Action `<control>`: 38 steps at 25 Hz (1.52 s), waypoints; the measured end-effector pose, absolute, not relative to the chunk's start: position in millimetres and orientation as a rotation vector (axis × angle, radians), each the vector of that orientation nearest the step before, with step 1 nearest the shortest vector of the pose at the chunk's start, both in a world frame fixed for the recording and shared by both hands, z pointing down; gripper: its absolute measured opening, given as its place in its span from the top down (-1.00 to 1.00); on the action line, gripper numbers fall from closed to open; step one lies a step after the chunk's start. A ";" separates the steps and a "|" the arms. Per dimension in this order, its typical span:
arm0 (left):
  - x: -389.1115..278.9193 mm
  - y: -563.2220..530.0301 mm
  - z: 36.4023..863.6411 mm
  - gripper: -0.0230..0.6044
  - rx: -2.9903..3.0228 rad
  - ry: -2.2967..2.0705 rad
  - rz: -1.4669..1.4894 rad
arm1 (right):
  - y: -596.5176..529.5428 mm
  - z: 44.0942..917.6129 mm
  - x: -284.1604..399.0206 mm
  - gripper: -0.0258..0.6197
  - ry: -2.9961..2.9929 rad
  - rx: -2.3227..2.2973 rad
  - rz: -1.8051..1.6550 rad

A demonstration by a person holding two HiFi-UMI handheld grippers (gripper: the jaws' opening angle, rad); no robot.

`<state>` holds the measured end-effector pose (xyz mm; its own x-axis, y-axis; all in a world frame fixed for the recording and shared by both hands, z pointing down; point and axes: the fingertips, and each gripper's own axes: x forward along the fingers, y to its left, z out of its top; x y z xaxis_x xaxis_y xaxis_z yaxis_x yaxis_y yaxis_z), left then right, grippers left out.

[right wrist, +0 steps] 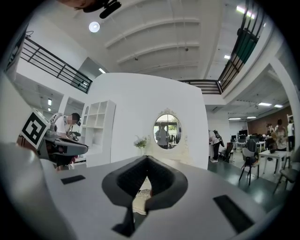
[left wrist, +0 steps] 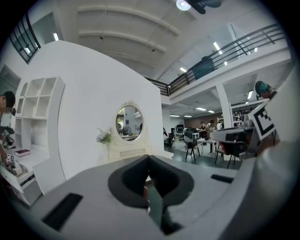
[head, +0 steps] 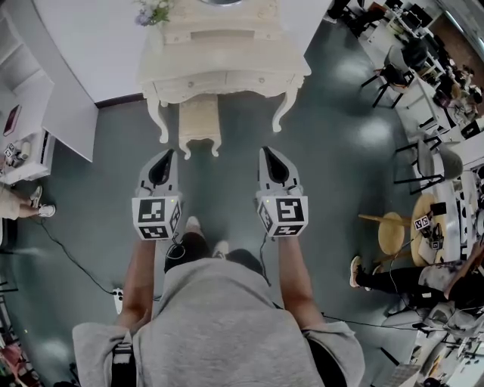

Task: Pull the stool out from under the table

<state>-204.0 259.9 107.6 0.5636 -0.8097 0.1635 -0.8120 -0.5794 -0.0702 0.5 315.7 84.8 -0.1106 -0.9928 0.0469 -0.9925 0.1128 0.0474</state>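
Ahead of our left hand-held gripper (head: 165, 156) and farther from our right hand-held gripper (head: 269, 153), both closed on nothing, the stool (head: 199, 121) stands under the counter (head: 242, 59).

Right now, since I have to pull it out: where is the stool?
In the head view, the stool sits partly under the cream table, toward its left side, just ahead of the left gripper.

From above, a person (head: 219, 325) in a grey shirt holds the left gripper (head: 167, 154) and right gripper (head: 268, 152) side by side, fingers together, pointing at a cream dressing table (head: 227, 77). A matching stool (head: 199, 123) stands tucked between its legs, apart from both grippers. Flowers (head: 155, 11) sit on the tabletop's left end.
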 end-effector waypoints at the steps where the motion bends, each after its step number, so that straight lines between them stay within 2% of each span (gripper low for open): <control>1: -203.3 258.0 108.1 0.92 2.766 -1.434 0.278 | 313.3 85.0 1.2 0.89 -2.294 2.049 -0.004; 13: -186.3 194.1 126.5 0.92 2.745 -1.391 0.317 | 256.6 96.3 18.2 0.89 -2.273 2.077 0.037; 38: -169.4 -59.3 165.2 0.92 2.691 -1.258 0.405 | 0.3 128.5 15.1 0.89 -2.216 2.061 0.204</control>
